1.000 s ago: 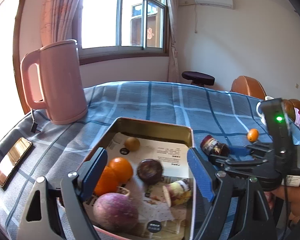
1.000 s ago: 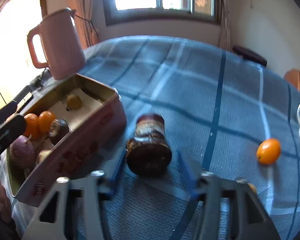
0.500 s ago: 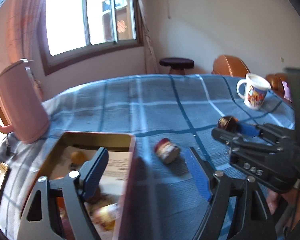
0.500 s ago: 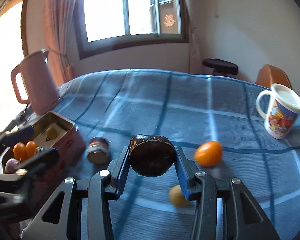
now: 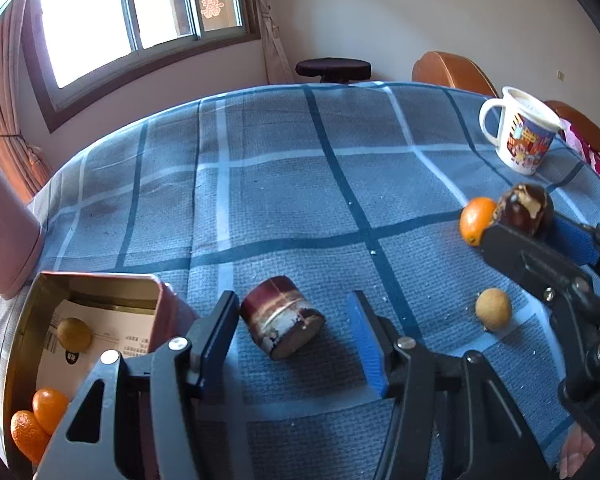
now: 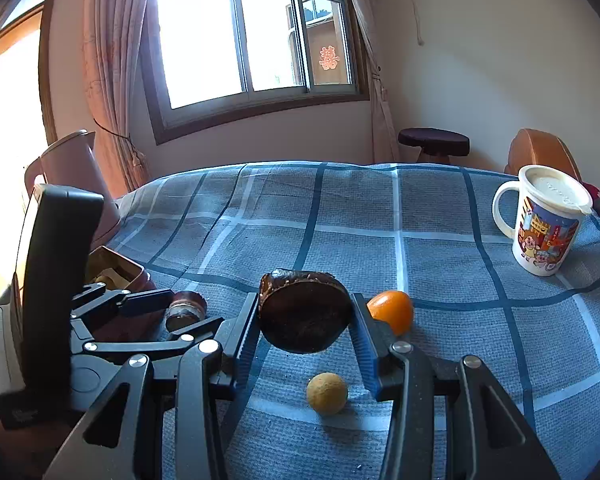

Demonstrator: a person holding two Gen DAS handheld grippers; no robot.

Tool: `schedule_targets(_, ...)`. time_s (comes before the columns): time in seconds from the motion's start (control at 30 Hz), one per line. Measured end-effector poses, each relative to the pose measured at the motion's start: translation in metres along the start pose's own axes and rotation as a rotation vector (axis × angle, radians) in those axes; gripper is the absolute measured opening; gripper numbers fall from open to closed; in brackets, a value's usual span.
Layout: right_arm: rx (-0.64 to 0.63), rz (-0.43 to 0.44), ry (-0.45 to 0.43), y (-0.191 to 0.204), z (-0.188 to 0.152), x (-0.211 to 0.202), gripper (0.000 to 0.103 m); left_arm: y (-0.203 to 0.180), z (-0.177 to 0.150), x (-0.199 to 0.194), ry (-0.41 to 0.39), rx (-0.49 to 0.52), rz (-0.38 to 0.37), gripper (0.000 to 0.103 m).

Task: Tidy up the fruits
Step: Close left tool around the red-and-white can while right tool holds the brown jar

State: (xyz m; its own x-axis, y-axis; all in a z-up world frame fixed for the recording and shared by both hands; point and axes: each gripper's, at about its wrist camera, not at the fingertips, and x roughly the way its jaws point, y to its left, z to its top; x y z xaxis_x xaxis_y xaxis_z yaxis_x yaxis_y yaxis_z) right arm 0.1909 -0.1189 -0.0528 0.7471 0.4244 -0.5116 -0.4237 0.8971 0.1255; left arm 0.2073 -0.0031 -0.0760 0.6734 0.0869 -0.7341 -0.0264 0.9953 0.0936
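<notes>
Straddling a dark cut fruit piece lying on the cloth, the left gripper has been closing without touching it; the right gripper clamps another dark piece aloft.

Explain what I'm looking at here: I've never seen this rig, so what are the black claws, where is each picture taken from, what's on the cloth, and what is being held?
No robot: a person holds two hand-held grippers, each with a fisheye camera looking along its fingers.

Left view: the left gripper has just been closing around a dark cylindrical piece lying on the checked tablecloth, pads not yet touching it. Beside it is a tin box with fruit already inside.

Right view: the right gripper is shut on a dark brown chunk, lifted clear. Below lie an orange fruit and a small tan fruit; a cartoon mug stands farther off.
</notes>
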Motion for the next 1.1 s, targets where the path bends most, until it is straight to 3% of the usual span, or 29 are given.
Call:
schedule_targets(0.1,-0.001,0.0,0.0,0.0,0.0,0.0,0.046,-0.003,-0.002,0.001,-0.007,0.012,0.014,0.059)
schedule_targets(0.33,0.014,0.004,0.005,-0.002,-0.001,0.002,0.046,-0.006,-0.004,-0.013,-0.064,-0.003,-0.05,0.058)
schedule_targets(0.53,0.02,0.005,0.006,-0.004,-0.001,0.002,0.046,-0.007,0.002,-0.003,-0.031,0.019,-0.063,0.063)
schedule_targets(0.7,0.018,0.005,-0.004,-0.003,-0.002,0.001,0.046,0.0,0.003,-0.007,-0.066,-0.03,-0.176,0.066)
schedule_targets(0.83,0.021,0.003,0.003,-0.004,-0.002,0.002,0.046,-0.003,0.004,0.003,-0.009,-0.03,-0.142,0.066)
schedule_targets(0.9,0.021,0.002,-0.002,-0.004,-0.002,0.001,0.046,-0.003,0.004,0.015,0.058,-0.036,-0.114,0.059)
schedule_targets(0.97,0.027,0.002,0.001,-0.005,-0.002,0.001,0.046,-0.004,0.005,0.017,0.065,-0.033,-0.109,0.058)
schedule_targets(1.07,0.028,0.003,-0.001,-0.006,-0.002,0.001,0.046,-0.003,0.004,0.016,0.055,-0.037,-0.114,0.044)
schedule_targets(1.1,0.026,0.002,-0.002,-0.005,-0.002,0.001,0.046,-0.002,0.003,0.016,0.054,-0.037,-0.118,0.044)
